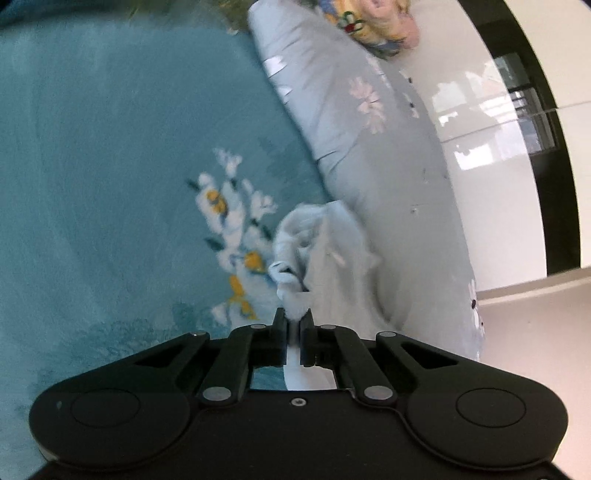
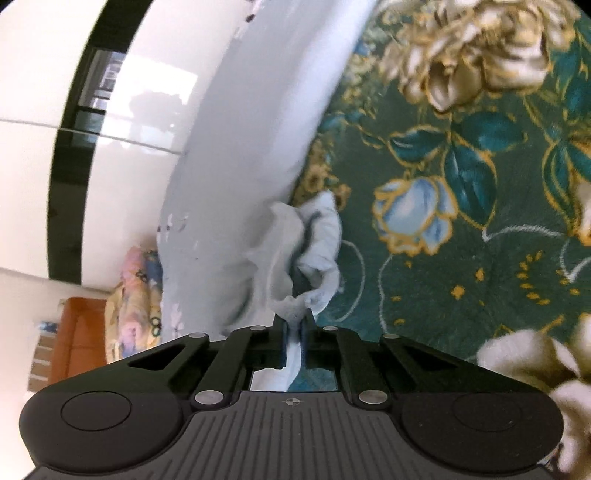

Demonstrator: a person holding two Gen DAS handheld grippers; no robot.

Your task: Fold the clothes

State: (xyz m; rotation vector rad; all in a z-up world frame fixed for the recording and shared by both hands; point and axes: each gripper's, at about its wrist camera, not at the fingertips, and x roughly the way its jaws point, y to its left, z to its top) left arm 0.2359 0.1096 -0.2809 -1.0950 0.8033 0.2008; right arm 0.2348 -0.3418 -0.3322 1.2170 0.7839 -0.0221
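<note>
A pale grey garment (image 1: 373,155) printed with small pink and white flowers stretches away from my left gripper (image 1: 294,318), which is shut on a bunched corner of it. The cloth runs up and to the right over a teal blanket (image 1: 110,147). In the right wrist view the same pale grey garment (image 2: 236,147) hangs as a long band up the frame. My right gripper (image 2: 294,322) is shut on another bunched edge of it, with crumpled folds just beyond the fingertips.
A dark green floral blanket (image 2: 461,184) fills the right of the right wrist view. A colourful patterned cloth (image 1: 373,26) lies at the far end of the garment. A glossy white wall (image 1: 480,110) with a dark window frame (image 1: 546,129) stands behind. An orange piece of furniture (image 2: 77,332) sits low at the left.
</note>
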